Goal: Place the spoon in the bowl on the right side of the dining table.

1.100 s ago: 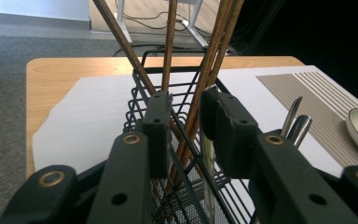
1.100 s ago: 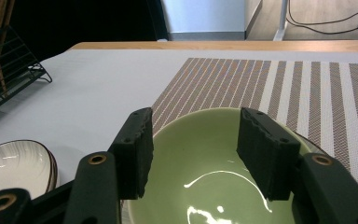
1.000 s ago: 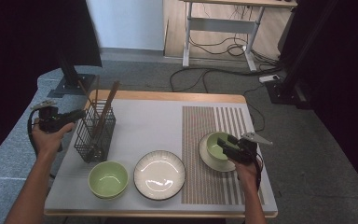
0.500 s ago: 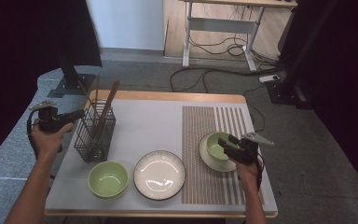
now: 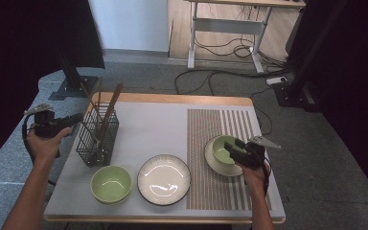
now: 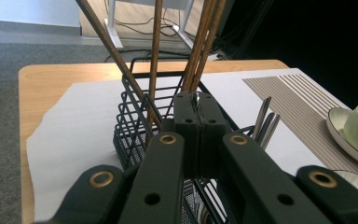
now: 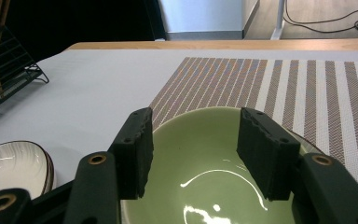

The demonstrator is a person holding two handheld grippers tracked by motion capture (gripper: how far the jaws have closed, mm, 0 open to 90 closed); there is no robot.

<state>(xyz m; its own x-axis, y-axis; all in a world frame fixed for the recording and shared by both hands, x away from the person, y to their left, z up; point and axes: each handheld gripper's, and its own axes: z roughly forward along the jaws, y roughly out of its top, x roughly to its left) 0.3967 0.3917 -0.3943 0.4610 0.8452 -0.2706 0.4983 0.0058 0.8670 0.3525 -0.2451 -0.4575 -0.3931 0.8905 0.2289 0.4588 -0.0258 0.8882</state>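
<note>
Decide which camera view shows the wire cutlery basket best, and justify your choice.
The high view: the whole wire cutlery basket stands on the white mat, chopsticks rising from it. The left gripper view shows its rim close behind the shut left tongs. The right gripper view catches one corner at its left edge.

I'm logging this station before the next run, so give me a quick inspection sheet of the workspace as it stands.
Surface: wooden table under a white sheet, with a striped placemat on the right.
Job's things: wire basket holding chopsticks and metal cutlery; green bowl on a saucer on the placemat.
Clutter: second green bowl and white plate near the front edge.
Grippers: left gripper has just closed, fingers together on a thin metal piece at the basket; right gripper open above the green bowl.
Cables: loose cables on the floor behind the table.
Surroundings: desk frame, dark stands at both sides.
</note>
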